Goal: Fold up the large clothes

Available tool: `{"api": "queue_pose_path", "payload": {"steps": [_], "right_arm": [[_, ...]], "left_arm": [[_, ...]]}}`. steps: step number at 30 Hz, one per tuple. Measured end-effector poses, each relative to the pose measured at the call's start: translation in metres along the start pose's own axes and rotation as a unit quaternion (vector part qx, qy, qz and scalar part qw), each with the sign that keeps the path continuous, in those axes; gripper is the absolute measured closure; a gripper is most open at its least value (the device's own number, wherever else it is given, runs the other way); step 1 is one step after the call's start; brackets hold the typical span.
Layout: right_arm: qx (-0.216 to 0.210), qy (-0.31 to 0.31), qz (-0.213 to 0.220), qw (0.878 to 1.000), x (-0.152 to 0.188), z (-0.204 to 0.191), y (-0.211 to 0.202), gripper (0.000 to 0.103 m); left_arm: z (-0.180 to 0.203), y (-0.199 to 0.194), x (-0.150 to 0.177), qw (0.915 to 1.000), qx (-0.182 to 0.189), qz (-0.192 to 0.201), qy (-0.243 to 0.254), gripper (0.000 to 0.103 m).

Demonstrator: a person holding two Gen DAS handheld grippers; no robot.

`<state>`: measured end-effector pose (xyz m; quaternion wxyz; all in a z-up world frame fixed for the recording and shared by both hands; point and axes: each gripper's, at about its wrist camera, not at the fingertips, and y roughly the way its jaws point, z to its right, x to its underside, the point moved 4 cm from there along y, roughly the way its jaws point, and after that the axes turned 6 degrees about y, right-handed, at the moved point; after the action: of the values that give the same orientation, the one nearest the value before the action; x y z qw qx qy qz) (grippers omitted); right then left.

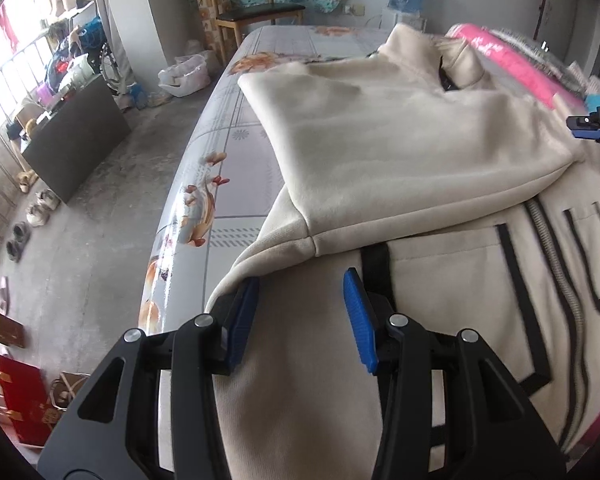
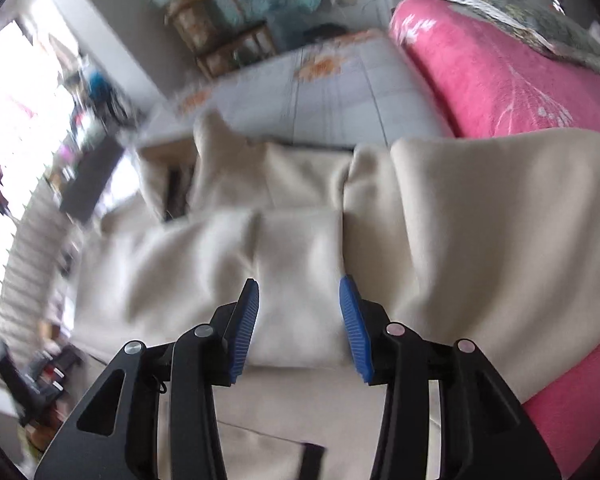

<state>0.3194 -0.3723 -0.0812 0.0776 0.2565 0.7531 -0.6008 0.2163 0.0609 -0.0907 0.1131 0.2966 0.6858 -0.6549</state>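
A large cream jacket (image 1: 400,136) with black trim and a centre zipper (image 1: 556,264) lies on the bed, its left sleeve folded across the chest. My left gripper (image 1: 302,280) is open and empty just above the jacket's lower left part, near its edge. The right gripper's tip (image 1: 592,124) shows at the far right in the left wrist view. In the right wrist view, which is blurred, my right gripper (image 2: 300,288) is open and empty over a fold of the cream jacket (image 2: 300,248).
The bed has a shiny floral cover (image 1: 228,168). A pink blanket (image 2: 500,76) lies along the jacket's right side. A wooden chair (image 1: 256,12) stands beyond the bed. Shoes (image 1: 36,212), a dark cabinet (image 1: 76,140) and bags (image 1: 24,392) sit on the floor at left.
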Motion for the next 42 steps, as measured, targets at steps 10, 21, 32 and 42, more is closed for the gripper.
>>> {"api": "queue_pose_path", "payload": {"steps": [10,21,32,42], "right_arm": [[0.022,-0.042,0.052,0.997,-0.015,-0.018,0.0,0.1],[0.012,-0.04,0.076,0.996,-0.002,-0.009,-0.012,0.071],[-0.02,-0.153,0.032,0.987,0.008,-0.088,0.039,0.06],[-0.007,-0.108,0.031,0.994,-0.001,-0.053,0.041,0.089]], "left_arm": [[0.0,0.0,-0.002,0.9998,-0.011,0.001,-0.015,0.063],[-0.012,-0.031,-0.003,0.999,0.034,0.013,-0.024,0.062],[0.0,0.004,-0.104,0.9876,0.149,-0.006,-0.047,0.062],[-0.03,0.095,-0.148,0.9912,0.081,-0.031,-0.1,0.065]]}}
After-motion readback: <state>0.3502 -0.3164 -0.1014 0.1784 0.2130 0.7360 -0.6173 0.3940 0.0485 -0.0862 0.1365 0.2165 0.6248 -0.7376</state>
